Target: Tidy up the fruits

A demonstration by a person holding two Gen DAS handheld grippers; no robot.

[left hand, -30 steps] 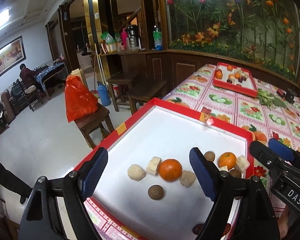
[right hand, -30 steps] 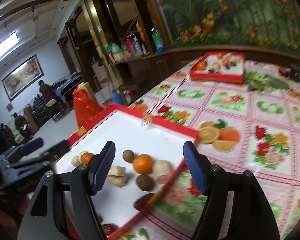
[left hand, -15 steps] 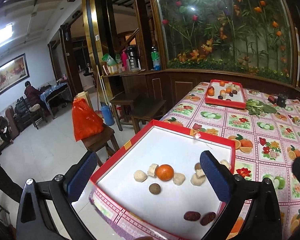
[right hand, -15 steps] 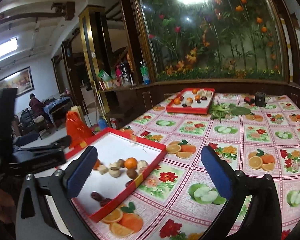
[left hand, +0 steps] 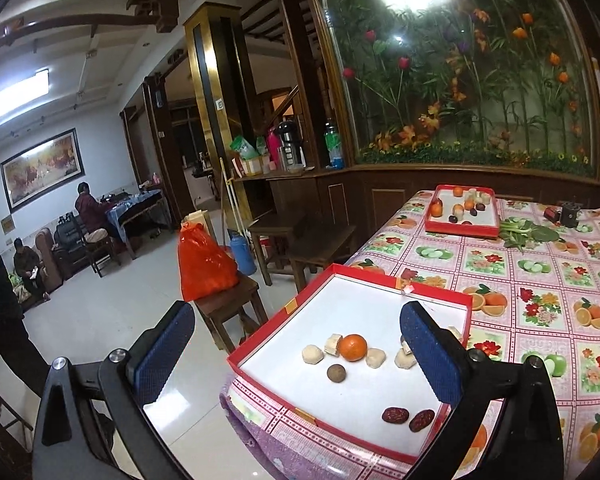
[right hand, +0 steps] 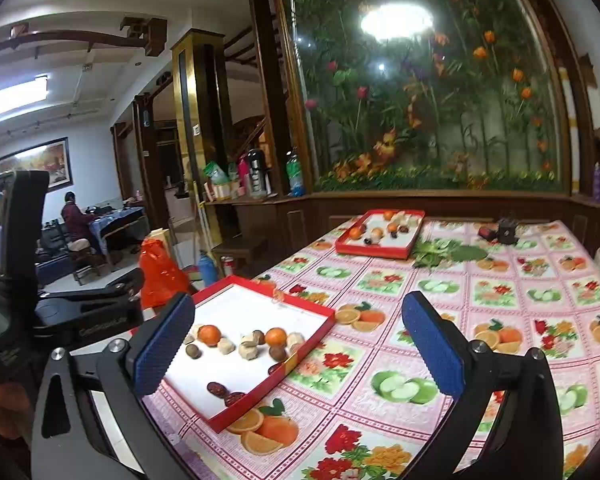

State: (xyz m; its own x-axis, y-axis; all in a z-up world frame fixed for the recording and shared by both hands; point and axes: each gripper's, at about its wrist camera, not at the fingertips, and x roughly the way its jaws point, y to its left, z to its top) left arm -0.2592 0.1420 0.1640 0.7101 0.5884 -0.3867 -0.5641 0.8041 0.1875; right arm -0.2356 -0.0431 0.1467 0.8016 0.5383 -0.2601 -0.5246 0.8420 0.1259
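Observation:
A red-rimmed white tray [left hand: 328,272] [right hand: 312,310] lies at the table's near corner. It holds an orange [left hand: 352,347], pale chunks, a brown round fruit [left hand: 336,373] and two red dates [left hand: 395,415]. In the right wrist view the tray shows two oranges [right hand: 209,334] [right hand: 276,336]. My left gripper [left hand: 296,358] hangs open above and in front of the tray, holding nothing. My right gripper [right hand: 300,350] is open too, raised over the tray's right edge. The left gripper's body [right hand: 88,316] shows at the left of the right wrist view.
A second red tray [left hand: 462,232] [right hand: 376,250] with fruit sits at the table's far end, beside leafy greens [left hand: 528,234] and a small dark device [right hand: 507,231]. The table [right hand: 500,320] has a fruit-print cloth. An orange bag [left hand: 204,260] rests on a wooden stool left of the table.
Both grippers have pulled back and up from the near tray, so the tray and its fruit look smaller. Both stay open and empty.

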